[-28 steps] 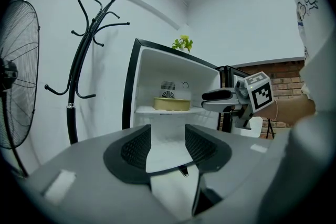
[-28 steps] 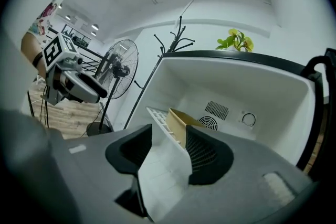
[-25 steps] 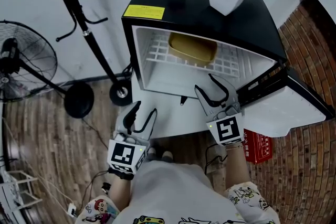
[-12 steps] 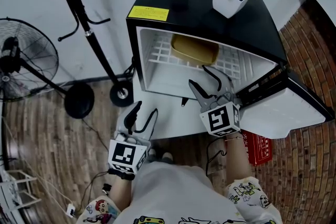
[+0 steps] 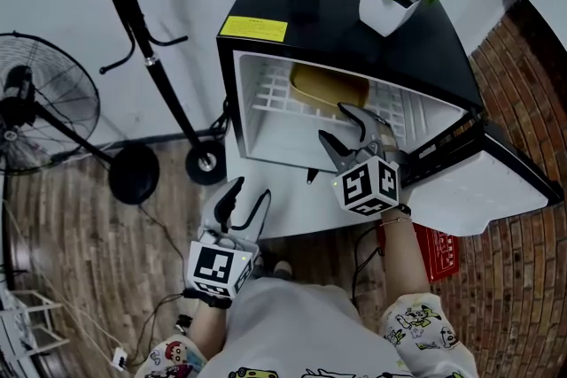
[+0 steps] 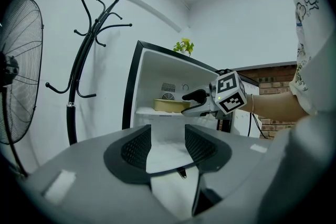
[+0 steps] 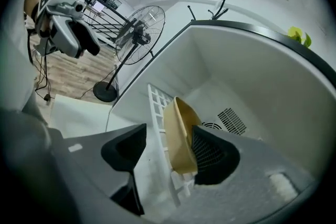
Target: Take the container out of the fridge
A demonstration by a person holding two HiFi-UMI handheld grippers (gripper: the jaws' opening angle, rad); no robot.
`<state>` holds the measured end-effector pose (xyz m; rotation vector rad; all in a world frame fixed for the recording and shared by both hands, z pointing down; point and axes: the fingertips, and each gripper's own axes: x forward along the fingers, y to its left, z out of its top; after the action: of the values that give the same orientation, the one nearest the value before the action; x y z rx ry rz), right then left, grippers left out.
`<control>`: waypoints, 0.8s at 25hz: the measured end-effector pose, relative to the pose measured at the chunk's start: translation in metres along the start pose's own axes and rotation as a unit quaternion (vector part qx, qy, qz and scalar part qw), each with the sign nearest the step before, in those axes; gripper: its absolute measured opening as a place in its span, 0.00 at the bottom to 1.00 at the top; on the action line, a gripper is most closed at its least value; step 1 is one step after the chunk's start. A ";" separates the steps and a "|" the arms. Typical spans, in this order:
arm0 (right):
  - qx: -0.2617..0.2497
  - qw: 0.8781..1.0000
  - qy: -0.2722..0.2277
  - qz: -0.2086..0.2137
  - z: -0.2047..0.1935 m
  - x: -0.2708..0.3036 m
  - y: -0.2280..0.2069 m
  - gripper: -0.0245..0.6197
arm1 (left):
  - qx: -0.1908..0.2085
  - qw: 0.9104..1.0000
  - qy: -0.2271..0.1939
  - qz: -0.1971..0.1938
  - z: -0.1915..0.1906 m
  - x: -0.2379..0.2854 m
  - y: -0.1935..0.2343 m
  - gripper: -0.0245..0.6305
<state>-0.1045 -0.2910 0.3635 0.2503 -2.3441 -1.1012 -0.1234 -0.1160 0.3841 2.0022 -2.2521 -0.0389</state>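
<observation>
Container (image 7: 178, 136) is sitting on the white wire shelf (image 5: 266, 93) inside the open fridge (image 5: 337, 22), towards the back, and the right gripper (image 7: 170, 147) is reaching in for it. Its jaws are opening wide and are pressing on nothing. The tan tub's near rim is showing in the gap between them, closer to one jaw. Whether that jaw is touching it, I cannot tell.

In the head view the right gripper (image 5: 333, 123) is pointing at the front right corner of the container (image 5: 330, 87). The left gripper (image 5: 250, 190) is hanging low outside the fridge, well apart from it, with its jaws released and empty. The left gripper view is confirming that.

Judging by its look, the tub is shallow, thin-walled and probably light. No contents are showing. The walls are likely flexing under a hard squeeze, and the smooth surface may be slipping in a loose one. The best hold seems to be the near wall, one jaw inside the rim and one outside. Lifting slightly before drawing it out should be keeping the base from catching on the shelf wires.
</observation>
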 end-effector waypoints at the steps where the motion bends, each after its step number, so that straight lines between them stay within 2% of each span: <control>1: -0.005 1.000 0.007 0.001 -0.002 0.002 -0.001 0.45 | 0.000 1.000 -0.001 0.000 -0.001 0.000 0.000 0.34; 16: -0.026 0.997 0.067 0.024 -0.025 0.016 -0.005 0.45 | -0.004 1.000 -0.005 -0.002 -0.003 0.002 -0.002 0.33; 20: -0.037 0.997 0.070 0.026 -0.024 0.015 -0.005 0.39 | -0.005 1.000 -0.005 -0.002 -0.002 0.002 -0.003 0.33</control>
<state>-0.1040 -0.3157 0.3785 0.2312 -2.1712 -1.1068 -0.1204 -0.1186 0.3864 2.0074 -2.2490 -0.0612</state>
